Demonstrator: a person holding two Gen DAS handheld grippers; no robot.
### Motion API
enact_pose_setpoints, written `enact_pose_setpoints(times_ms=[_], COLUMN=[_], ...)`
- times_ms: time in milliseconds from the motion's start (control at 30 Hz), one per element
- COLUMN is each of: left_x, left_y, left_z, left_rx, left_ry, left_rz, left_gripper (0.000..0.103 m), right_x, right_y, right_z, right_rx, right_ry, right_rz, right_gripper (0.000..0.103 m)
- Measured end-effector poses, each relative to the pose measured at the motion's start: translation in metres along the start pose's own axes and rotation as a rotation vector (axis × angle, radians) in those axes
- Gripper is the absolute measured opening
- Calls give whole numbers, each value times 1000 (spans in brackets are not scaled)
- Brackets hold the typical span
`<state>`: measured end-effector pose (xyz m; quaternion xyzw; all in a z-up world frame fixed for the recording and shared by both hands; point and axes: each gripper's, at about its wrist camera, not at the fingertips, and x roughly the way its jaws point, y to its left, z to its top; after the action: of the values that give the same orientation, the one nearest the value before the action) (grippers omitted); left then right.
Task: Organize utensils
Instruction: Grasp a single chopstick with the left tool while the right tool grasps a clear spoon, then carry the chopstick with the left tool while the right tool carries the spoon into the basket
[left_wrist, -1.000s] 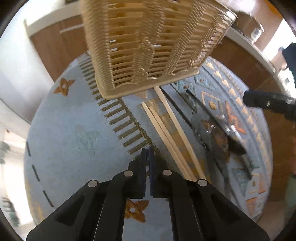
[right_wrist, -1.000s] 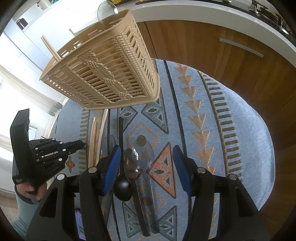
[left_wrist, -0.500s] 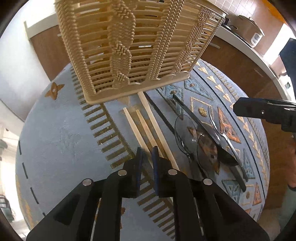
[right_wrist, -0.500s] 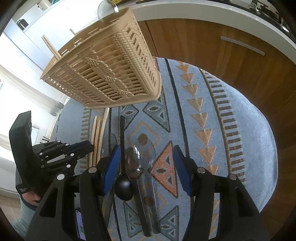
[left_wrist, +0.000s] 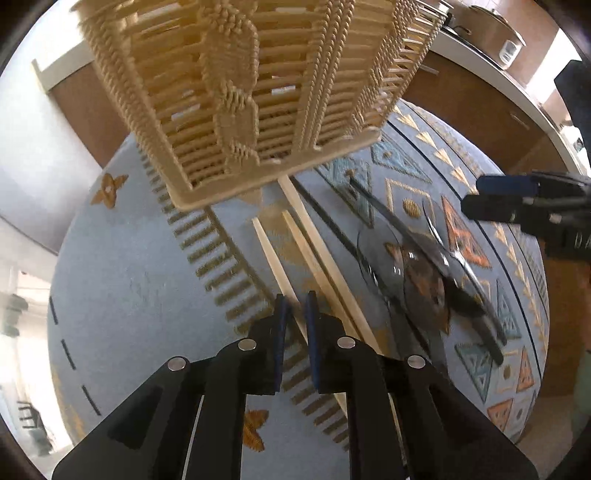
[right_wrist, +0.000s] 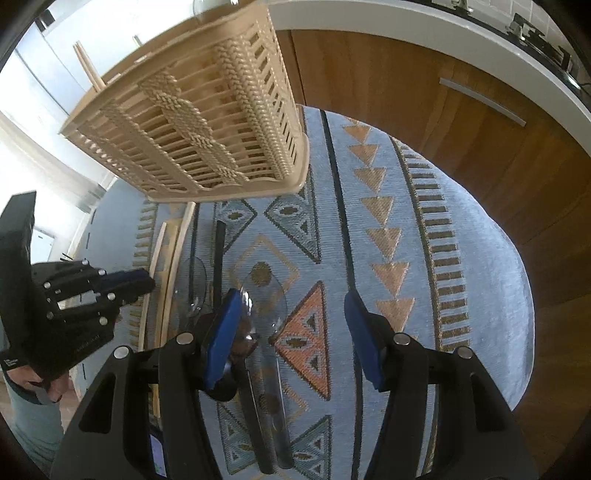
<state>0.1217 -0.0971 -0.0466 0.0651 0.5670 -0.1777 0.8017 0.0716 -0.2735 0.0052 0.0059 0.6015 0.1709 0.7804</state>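
A beige slatted utensil basket (left_wrist: 258, 92) stands on the blue patterned mat (left_wrist: 147, 277); it also shows in the right wrist view (right_wrist: 207, 125) with a chopstick standing in it. Three wooden chopsticks (left_wrist: 314, 258) lie below it. My left gripper (left_wrist: 294, 310) is slightly open, its fingertips straddling the leftmost chopstick (left_wrist: 269, 254). Clear plastic spoons (right_wrist: 266, 295) and black utensils (right_wrist: 219, 251) lie beside the chopsticks (right_wrist: 173, 258). My right gripper (right_wrist: 291, 321) is wide open and empty above the spoons. The left gripper (right_wrist: 140, 282) shows there at left.
Wooden cabinet fronts (right_wrist: 461, 110) with a metal handle and a white counter edge (right_wrist: 406, 26) stand behind the mat. An appliance (left_wrist: 495, 33) sits on the counter. The right gripper's fingers (left_wrist: 517, 195) reach in from the right in the left wrist view.
My left gripper has opened a little from shut and moved right and down onto the leftmost chopstick. The right gripper has stayed open, shifting slightly.
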Motion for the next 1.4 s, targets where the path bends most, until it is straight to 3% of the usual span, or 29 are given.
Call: enact_pose_setpoints(times_ms=[267, 400, 567, 733, 967, 1000, 1067, 1167, 1267, 1367, 1400], left_x=[2, -4, -17, -30, -30, -30, -28, -27, -27, -27, -27], left_y=[0, 13, 31, 42, 60, 63, 61, 53, 42, 41, 43], left_z=[2, -8, -15, -17, -24, -25, -25, -26, -23, -17, -16], left_rx=[-2, -26, -58, -73, -118, -125, -118, -74, -26, -15, -17], left_ry=[-42, -70, -109, -133, -94, -87, -64, -49, -30, 1, 6], left_rz=[13, -1, -4, -19, -142, -157, -173, -164, -114, -105, -108], left_gripper=[5, 4, 0, 0, 0, 0, 14, 27, 28, 27, 27], right_x=[21, 28, 37, 40, 40, 39, 37, 36, 39, 39, 39], right_y=[17, 23, 29, 43, 39, 36, 33, 28, 20, 18, 20], right_z=[6, 8, 8, 14, 10, 9, 8, 8, 8, 10, 10], right_rx=[-52, -71, -71, -91, -96, -92, -84, -67, -59, -49, -59], right_ry=[65, 85, 105, 115, 130, 132, 129, 132, 150, 161, 159], right_rz=[10, -20, -22, -34, -38, -46, -63, -61, -48, -6, -23], right_gripper=[54, 44, 43, 30, 30, 30, 30, 30, 32, 49, 49])
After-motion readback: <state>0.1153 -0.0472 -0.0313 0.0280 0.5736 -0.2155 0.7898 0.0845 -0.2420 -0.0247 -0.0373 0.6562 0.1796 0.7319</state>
